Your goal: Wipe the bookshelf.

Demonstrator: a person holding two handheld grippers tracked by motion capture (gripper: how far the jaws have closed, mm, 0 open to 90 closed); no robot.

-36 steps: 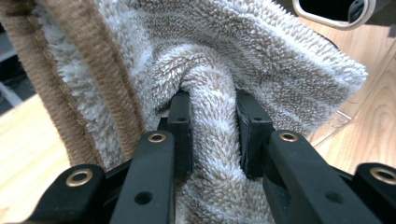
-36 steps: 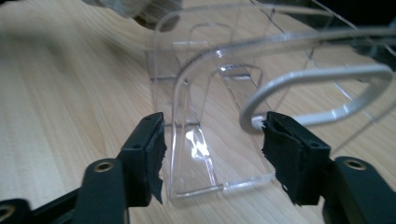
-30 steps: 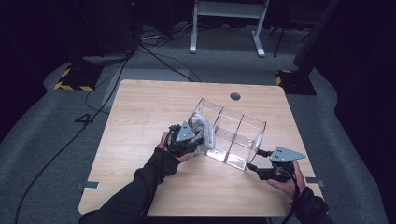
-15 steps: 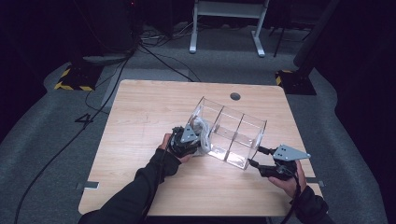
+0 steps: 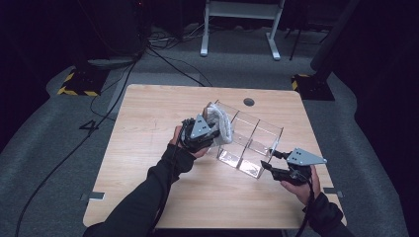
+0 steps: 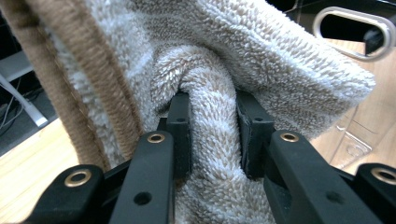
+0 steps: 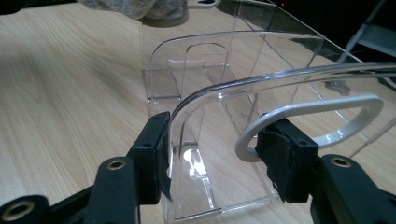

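Beige terry towel (image 6: 219, 60), folded into a wad, sits at the far-left end of the clear acrylic divided organizer (image 5: 249, 140), mid counter (image 5: 148, 128), slightly toward the right edge. Left gripper (image 5: 200, 133) has its jaws clamped on a towel fold, holding it at the end compartment's rim, probably to stuff it in or pull it out. Right gripper (image 5: 276, 170) is at the organizer's near-right end; its jaws have just been closing around the end wall and white handle (image 7: 322, 119), pads at or near contact, likely to steady the box, which looks tilted.
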